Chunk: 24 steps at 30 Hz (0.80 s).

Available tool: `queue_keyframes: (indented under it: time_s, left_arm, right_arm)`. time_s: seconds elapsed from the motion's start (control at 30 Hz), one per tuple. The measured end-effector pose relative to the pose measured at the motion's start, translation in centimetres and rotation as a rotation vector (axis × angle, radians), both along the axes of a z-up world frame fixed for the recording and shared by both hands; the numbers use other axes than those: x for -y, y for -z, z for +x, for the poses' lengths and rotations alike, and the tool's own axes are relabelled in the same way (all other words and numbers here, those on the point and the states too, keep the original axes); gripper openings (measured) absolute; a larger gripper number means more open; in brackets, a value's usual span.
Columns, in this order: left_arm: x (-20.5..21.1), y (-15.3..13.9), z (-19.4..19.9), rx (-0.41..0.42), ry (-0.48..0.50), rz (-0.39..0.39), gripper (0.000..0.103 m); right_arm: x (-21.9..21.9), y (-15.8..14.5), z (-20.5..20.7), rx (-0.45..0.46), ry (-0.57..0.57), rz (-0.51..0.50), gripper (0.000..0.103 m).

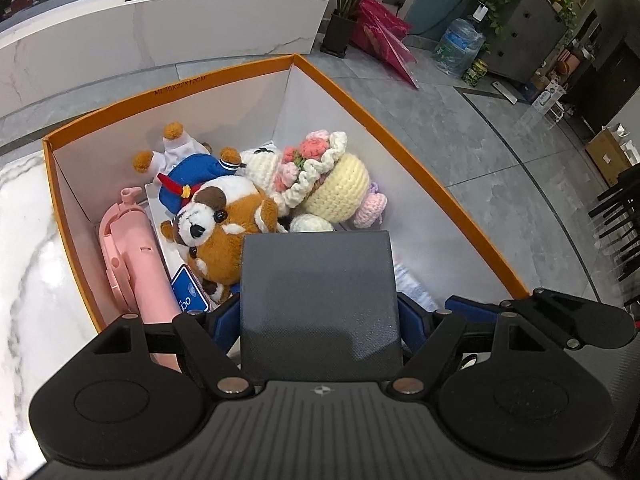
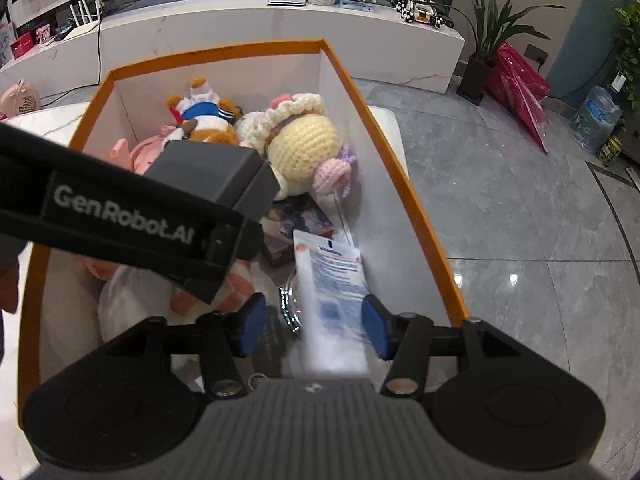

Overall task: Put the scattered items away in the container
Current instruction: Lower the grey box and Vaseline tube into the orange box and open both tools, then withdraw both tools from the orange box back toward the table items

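The left hand-held gripper (image 1: 320, 312) hangs over the orange-rimmed box (image 1: 360, 108), its blue pads spread wide and pressed against the two sides of a dark grey box (image 1: 316, 300) that it holds above the contents. In the right wrist view the same grey box (image 2: 216, 176) shows at the end of the left tool, poised over the middle of the container.

The right hand-held gripper (image 2: 314, 326) points down into the near right part of the orange box (image 2: 400, 168). Its pads stand apart, and a white packet with blue print (image 2: 334, 280) lies between them, blurred at its near end — the pads do not seem to press on it, so the packet looks released inside the box, along the right wall.

Already in the box: a brown-and-white plush animal (image 1: 224, 220) in a blue sailor top toward the far left, a pink fan (image 1: 132, 256) along the left wall, a yellow crocheted doll with a frilled flowery bonnet (image 1: 332, 180) toward the far right, and a blue card (image 1: 190, 290) by the plush. The right view adds a dark booklet (image 2: 296, 220) under the packet's far end and something metallic (image 2: 290, 308) beside the packet.

The box stands on a white marble surface (image 1: 24, 216) — grey floor tiles (image 1: 500, 160) lie beyond.
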State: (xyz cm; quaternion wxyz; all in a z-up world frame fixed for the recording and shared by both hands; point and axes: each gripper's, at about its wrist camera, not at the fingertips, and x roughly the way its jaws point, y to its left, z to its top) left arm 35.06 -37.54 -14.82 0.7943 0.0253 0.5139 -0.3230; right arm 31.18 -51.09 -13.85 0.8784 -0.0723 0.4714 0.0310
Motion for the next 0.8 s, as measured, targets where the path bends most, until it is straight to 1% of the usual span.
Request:
queue_keyframes:
  time_s: [0.07, 0.27, 0.33, 0.37, 0.47, 0.8]
  left_arm:
    - [0.0, -0.1, 0.0, -0.006, 0.0, -0.006, 0.09]
    - [-0.6, -0.6, 0.0, -0.023, -0.004, -0.053, 0.091]
    - [-0.6, -1.0, 0.1, -0.033, -0.012, -0.068, 0.095]
    - [-0.7, -1.1, 0.2, -0.032, -0.016, -0.074, 0.097]
    - [-0.9, -1.6, 0.2, -0.023, -0.016, -0.095, 0.098]
    - [-1.3, -3.6, -0.2, 0.012, -0.019, -0.103, 0.099]
  right_arm:
    - [-0.1, -0.1, -0.1, 0.008, -0.001, -0.008, 0.067]
    - [-0.2, -0.7, -0.3, 0.02, 0.003, -0.009, 0.068]
    - [-0.3, -0.9, -0.5, 0.022, 0.003, -0.014, 0.069]
    - [-0.3, -1.0, -0.5, 0.023, 0.004, -0.019, 0.069]
    - [0.0, -1.4, -0.5, 0.029, 0.007, -0.017, 0.069]
    - [-0.1, -3.2, -1.0, 0.063, 0.012, -0.027, 0.069]
